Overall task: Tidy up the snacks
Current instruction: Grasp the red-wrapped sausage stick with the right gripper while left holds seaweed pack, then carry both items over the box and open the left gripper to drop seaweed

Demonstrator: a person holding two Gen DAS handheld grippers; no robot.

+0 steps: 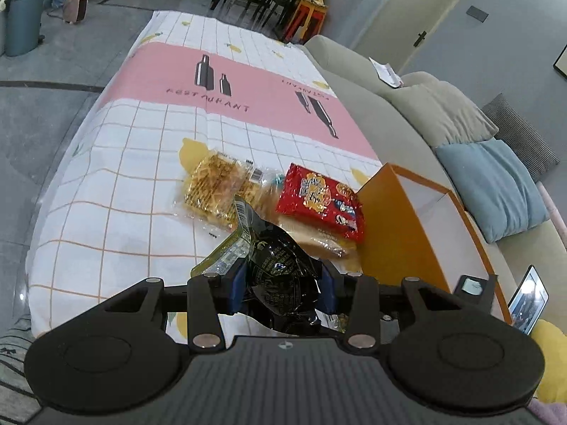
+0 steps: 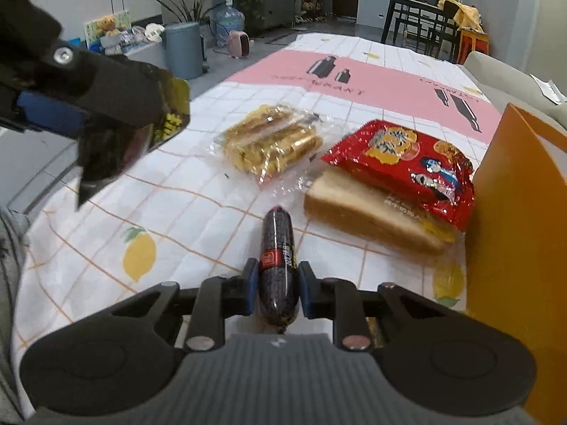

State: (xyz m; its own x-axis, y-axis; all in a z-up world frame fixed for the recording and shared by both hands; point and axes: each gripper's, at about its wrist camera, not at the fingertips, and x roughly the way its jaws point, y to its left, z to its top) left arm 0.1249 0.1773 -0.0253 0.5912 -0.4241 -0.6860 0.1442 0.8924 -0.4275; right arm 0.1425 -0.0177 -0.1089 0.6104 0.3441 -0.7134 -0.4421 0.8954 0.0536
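My left gripper (image 1: 281,279) is shut on a crumpled black snack bag (image 1: 280,265), held above the table; in the right wrist view it hangs at the upper left (image 2: 117,117) with the bag (image 2: 166,120) sticking out. My right gripper (image 2: 278,285) is low over the tablecloth, its blue pads pressed on both sides of a dark sausage stick (image 2: 278,248). On the cloth lie a clear pack of yellow snacks (image 2: 273,141) and a red snack bag (image 2: 407,163) resting on packaged sliced bread (image 2: 361,209). An open orange box (image 2: 521,212) stands to the right.
The table wears a white grid cloth (image 1: 124,184) with a pink band. A grey sofa (image 1: 372,81) with cushions runs along the right side, and a tablet (image 1: 528,297) leans near the orange box (image 1: 400,226). A bin (image 2: 182,49) and chairs stand on the floor beyond.
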